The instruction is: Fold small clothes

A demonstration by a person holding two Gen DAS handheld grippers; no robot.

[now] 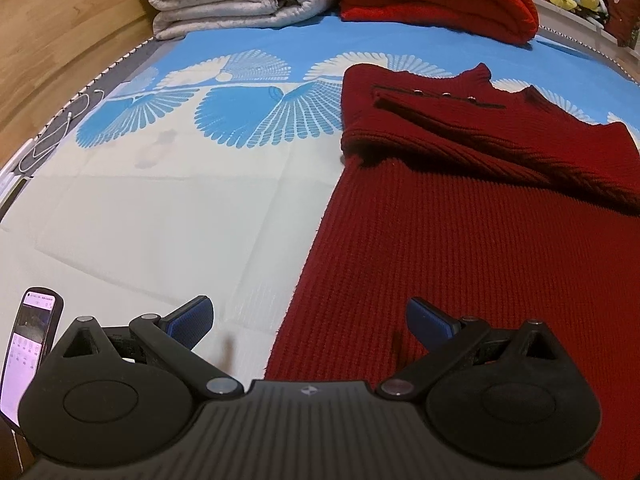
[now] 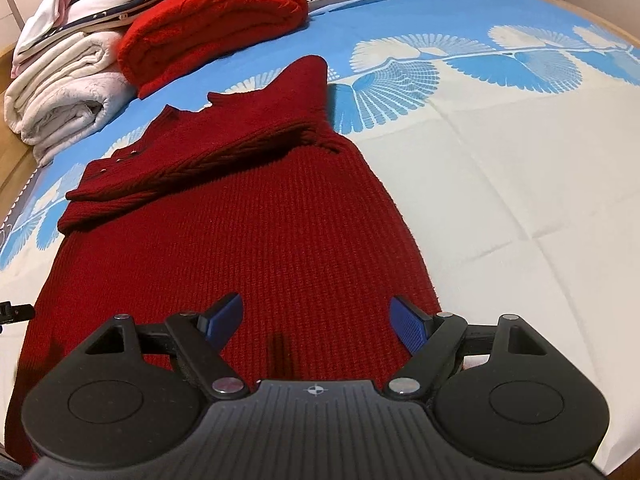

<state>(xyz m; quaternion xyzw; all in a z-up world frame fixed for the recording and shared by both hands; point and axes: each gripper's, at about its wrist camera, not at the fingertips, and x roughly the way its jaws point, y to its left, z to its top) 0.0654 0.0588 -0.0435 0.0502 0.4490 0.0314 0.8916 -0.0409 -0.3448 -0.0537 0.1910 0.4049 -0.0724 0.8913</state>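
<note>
Dark red ribbed knit fills the middle of both views: the sweater [image 2: 224,232] lies flat on the blue-and-cream bedspread [image 2: 500,168], its body running from the lower edge toward the upper centre of the right wrist view. You have part of the fold behind you, as far as I can judge: both sleeves [image 1: 480,148] lie crossed over the chest, just below the collar. The long body is not yet folded up, so the hem-to-shoulder fold is what remains. Your left gripper [image 1: 310,322] hangs with jaws wide apart and empty over the sweater's left edge at the bottom of its view; your right gripper [image 2: 316,322] hangs equally wide and empty over the hem area. At the upper left, a folded bright red knit [image 2: 212,24] and folded white blankets [image 2: 68,92] sit stacked, well apart from the sweater.
</note>
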